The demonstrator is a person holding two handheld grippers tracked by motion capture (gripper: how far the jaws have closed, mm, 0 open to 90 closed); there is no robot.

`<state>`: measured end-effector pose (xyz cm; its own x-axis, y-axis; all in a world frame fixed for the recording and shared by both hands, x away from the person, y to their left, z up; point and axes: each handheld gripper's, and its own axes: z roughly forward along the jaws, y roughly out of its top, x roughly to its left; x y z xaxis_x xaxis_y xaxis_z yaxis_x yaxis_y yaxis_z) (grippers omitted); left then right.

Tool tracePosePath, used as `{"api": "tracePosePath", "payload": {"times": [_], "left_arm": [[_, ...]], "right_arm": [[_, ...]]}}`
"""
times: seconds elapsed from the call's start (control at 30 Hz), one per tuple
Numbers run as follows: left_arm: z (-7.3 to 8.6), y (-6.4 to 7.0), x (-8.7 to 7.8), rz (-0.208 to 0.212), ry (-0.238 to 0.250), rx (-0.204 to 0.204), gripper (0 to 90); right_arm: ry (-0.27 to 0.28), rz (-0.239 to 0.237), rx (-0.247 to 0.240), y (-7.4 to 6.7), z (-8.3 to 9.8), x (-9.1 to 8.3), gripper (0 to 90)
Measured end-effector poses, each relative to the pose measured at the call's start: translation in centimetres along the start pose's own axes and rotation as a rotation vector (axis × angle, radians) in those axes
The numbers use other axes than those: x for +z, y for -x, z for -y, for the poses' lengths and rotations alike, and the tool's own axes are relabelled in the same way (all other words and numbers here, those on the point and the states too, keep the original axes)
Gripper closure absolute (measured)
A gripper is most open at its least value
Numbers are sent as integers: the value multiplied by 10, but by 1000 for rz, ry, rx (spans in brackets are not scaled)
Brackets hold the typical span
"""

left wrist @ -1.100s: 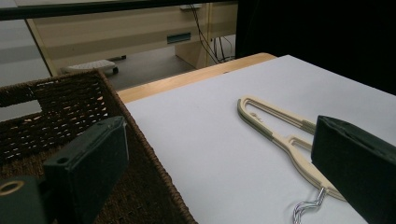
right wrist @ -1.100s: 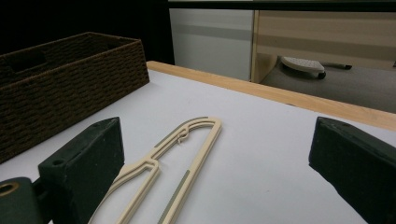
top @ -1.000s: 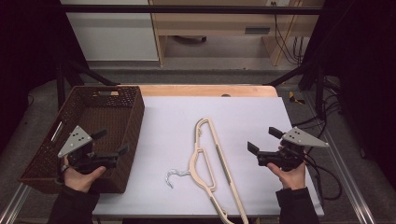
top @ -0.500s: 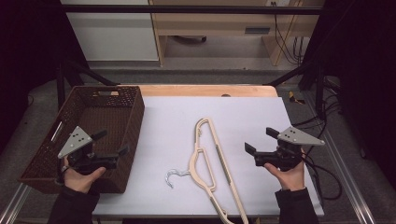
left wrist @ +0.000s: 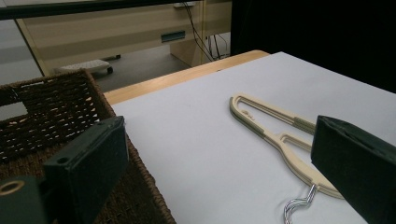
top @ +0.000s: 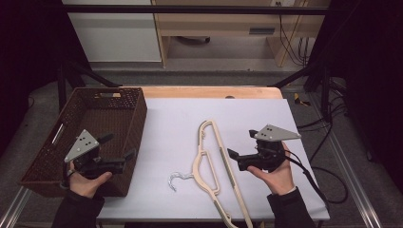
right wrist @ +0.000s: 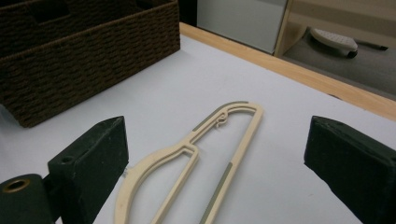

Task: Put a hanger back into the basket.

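While both jaws stood wide apart on each, two hand-held grippers hovered over the tabletop, and neither had hold of anything. One cream plastic clothes hanger lay flat on the white sheet between them, well apart from the left hand-held gripper and just beside the right hand-held gripper. Its long axis ran from the far middle of the tabletop toward the near edge, slanting a little to the person's right as it came nearer. Its single metal hook stuck out sideways toward the person's left. One dark woven basket stood at the left edge, under the left hand-held gripper.
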<state>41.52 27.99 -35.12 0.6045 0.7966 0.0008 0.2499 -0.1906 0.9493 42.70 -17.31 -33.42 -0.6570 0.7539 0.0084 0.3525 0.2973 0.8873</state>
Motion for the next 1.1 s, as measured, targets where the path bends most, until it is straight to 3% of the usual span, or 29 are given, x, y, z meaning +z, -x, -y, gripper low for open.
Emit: {"api": "tracePosePath", "payload": {"times": [0.17,0.2,0.4,0.7,0.9,1.1], "left_arm": [[0,1,-1,0,2,0,37],[-1,1,-1,3,3,1,37],[0,3,1,1,-1,6,37],[0,4,0,2,-2,12,37],[0,5,1,3,-6,13,37],[0,6,2,6,-8,20,37]], "right_arm": [[-63,-6,-30,-11,-3,10,68],[-105,-15,-51,-16,-3,16,69],[-181,-26,-64,-27,-2,26,83],[-370,-33,-102,-46,0,51,126],[-447,-73,-102,-57,7,67,177],[-526,-115,-134,-64,17,84,228]]}}
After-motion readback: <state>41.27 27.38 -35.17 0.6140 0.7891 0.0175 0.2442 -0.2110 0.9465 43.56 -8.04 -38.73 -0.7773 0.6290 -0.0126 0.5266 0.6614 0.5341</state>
